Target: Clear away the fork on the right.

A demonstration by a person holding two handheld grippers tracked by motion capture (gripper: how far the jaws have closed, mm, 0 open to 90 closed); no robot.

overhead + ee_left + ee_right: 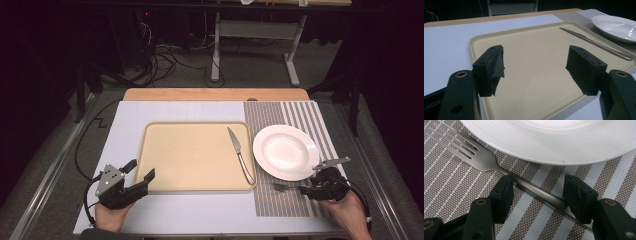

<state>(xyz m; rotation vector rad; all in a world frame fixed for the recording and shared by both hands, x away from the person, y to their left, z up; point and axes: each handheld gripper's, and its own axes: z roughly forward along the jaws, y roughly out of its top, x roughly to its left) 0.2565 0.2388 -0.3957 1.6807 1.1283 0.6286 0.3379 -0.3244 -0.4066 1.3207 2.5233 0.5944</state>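
Fork (499, 168) handle runs between right gripper (537, 192) jaws, spread apart | left gripper (536, 67) jaws wide over tray (531, 82)

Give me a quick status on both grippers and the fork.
Right gripper open, jaws straddling the fork handle on the striped placemat, not yet clamped. Left gripper open, empty, over the tray. Plate rim close beside the fork.
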